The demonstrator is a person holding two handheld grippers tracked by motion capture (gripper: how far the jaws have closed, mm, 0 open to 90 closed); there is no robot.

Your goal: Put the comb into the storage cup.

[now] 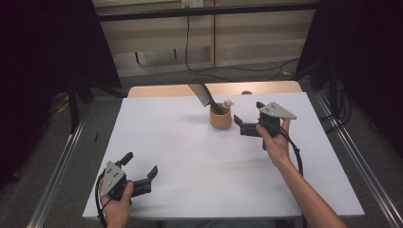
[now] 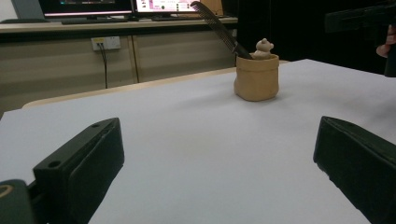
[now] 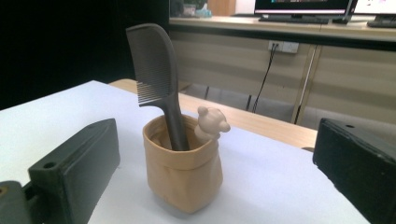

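A small tan holder (image 3: 183,171), shaped like a soft bag with its rim folded over, is standing upright on the white table (image 1: 190,156), toward the far side and a little right of the middle. A dark grey comb (image 3: 159,79) is sticking out of it, handle down inside the holder and toothed end up, leaning away to the left in the high view. A little pale bear figure (image 3: 211,122) is peeking over the rim of the holder just beside the comb's handle. No writing or brand is showing on the holder, the comb or the bear that I can read.

The right gripper (image 1: 248,124) is hovering just to the right of the holder, its jaws spread wide apart and pointing at it; in the right gripper view the holder is sitting between the two black jaws but farther off, not touched by either. The right hand (image 1: 276,142) is wrapping the grip from behind, with the grey plate on top.

The left gripper (image 1: 140,176) is sitting at the near left corner of the table, well apart from the holder, its jaws also standing wide open on nothing, and the left hand (image 1: 116,202) is holding it low over the surface.

Beyond the table, a wooden counter is carrying monitors (image 2: 130,5) whose screens are too blurred to read, and a wall socket (image 2: 105,43) with a cable hanging from it is showing below.
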